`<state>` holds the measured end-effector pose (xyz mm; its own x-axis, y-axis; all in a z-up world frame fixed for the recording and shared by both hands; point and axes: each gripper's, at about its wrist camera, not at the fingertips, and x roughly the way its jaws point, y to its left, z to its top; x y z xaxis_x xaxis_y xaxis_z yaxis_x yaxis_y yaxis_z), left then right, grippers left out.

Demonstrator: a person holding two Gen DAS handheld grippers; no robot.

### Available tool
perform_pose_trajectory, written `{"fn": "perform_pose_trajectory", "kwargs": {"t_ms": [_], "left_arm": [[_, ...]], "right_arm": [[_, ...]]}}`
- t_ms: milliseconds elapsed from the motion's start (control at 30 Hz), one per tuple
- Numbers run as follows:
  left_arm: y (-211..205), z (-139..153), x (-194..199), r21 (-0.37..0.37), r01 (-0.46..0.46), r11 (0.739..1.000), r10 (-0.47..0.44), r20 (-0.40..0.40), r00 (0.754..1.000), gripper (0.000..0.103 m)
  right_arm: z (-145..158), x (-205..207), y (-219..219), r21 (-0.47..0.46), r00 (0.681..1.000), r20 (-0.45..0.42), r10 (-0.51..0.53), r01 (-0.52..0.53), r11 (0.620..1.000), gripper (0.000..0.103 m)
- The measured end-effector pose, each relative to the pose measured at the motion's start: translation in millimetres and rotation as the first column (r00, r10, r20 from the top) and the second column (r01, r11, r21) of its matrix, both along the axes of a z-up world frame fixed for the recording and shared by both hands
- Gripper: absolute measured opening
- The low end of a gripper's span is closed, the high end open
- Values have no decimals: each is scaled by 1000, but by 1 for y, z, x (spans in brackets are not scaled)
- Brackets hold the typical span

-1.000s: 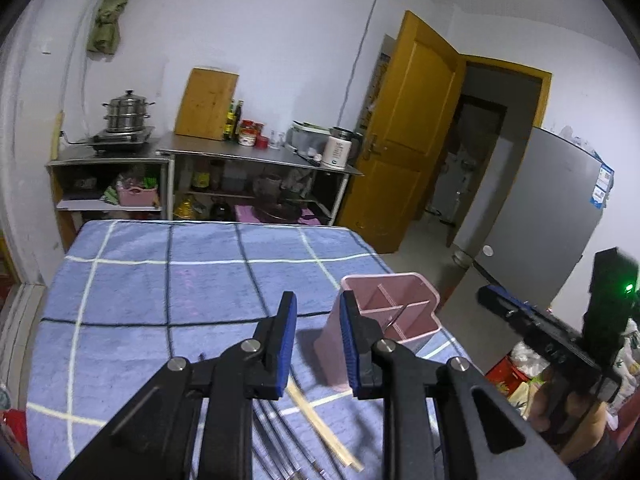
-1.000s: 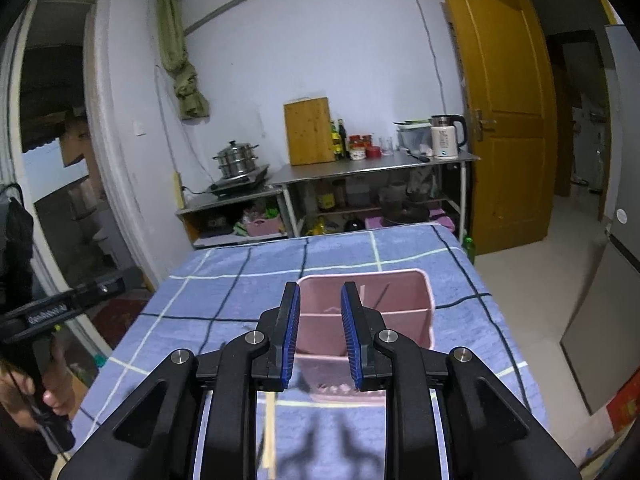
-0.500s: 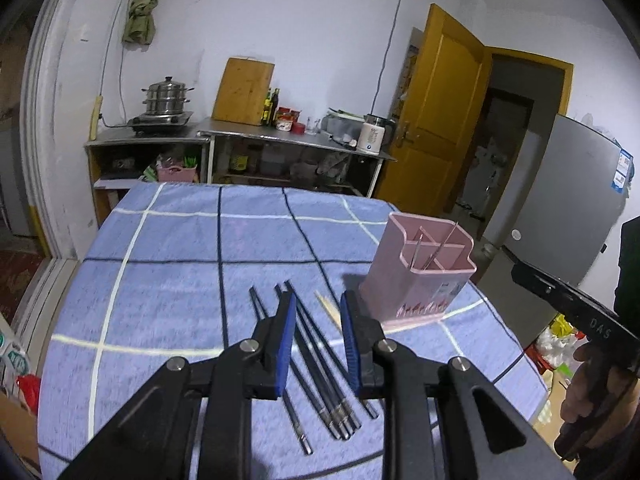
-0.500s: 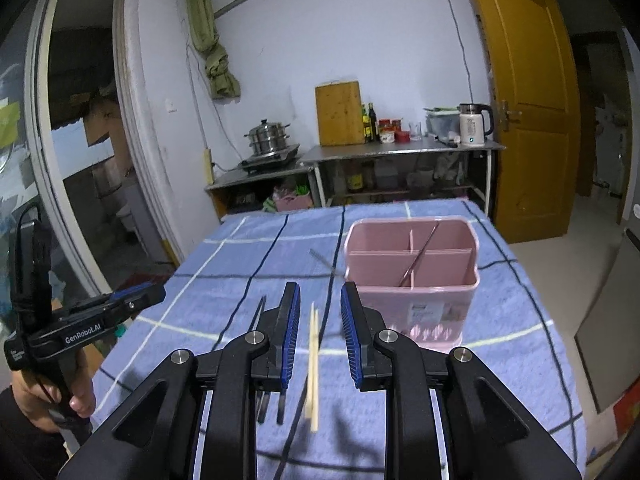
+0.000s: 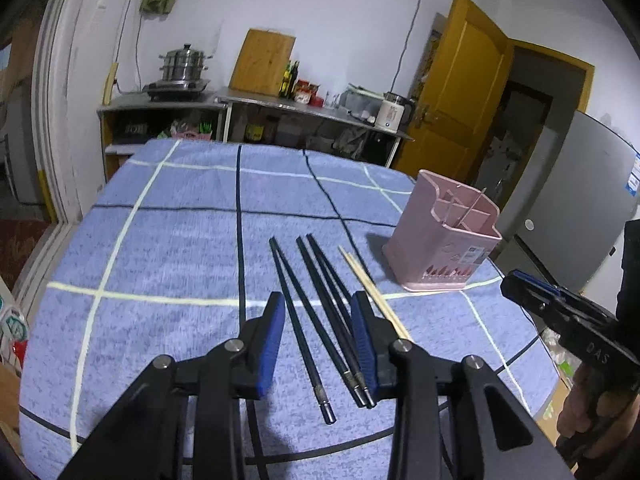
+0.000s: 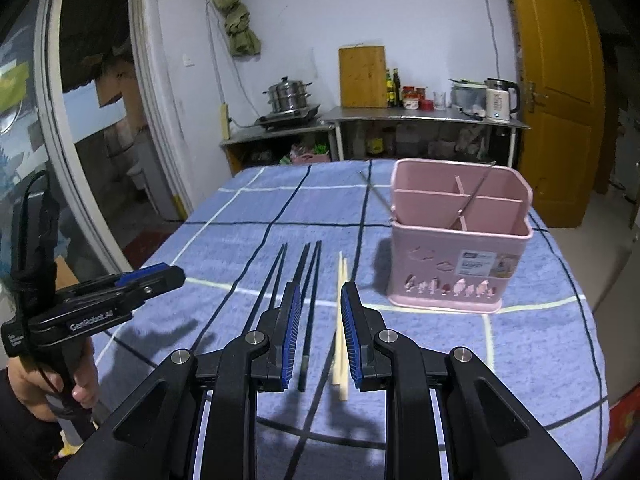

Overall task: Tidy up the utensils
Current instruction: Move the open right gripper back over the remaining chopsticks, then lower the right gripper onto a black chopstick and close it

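Both wrist cameras look forward and downward along their own fingers from close above the blue checked tablecloth (image 5: pixel 168 240), sharing the black chopsticks (image 5: pixel 316 312) at 12 o'clock, the pink holder (image 6: pixel 460 248) toward 2 o'clock and the far kitchen counter (image 6: pixel 420 118).

Steamer pot (image 5: pixel 184 66), cutting board (image 5: pixel 262 62), kettle (image 6: pixel 500 100), yellow door (image 6: pixel 556 80).

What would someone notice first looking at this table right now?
Probably the pink utensil holder standing on the blue checked tablecloth, a thin metal utensil leaning inside. Left of it, black chopsticks and a pale wooden pair lie side by side, with both grippers hovering over them, empty.
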<state>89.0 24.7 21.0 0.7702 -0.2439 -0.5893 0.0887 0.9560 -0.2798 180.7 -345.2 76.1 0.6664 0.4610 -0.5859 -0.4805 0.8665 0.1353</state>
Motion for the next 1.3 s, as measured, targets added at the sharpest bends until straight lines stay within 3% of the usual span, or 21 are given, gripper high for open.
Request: {"fn": "perform_pose_trajectory", "kwargs": {"t_ms": [400, 767, 1300], "left_arm": [[2, -44, 51, -18, -9, 1000, 7, -124, 992, 36], [0, -75, 94, -24, -7, 1000, 2, -201, 980, 33], [1, -88, 113, 12, -1, 1000, 3, -219, 976, 24]], "right_arm": [[-34, 30, 37, -78, 997, -66, 36, -42, 996, 22], [-73, 73, 71, -144, 988, -139, 62, -82, 986, 12], [-104, 114, 95, -168, 977, -204, 69, -105, 980, 10]]}}
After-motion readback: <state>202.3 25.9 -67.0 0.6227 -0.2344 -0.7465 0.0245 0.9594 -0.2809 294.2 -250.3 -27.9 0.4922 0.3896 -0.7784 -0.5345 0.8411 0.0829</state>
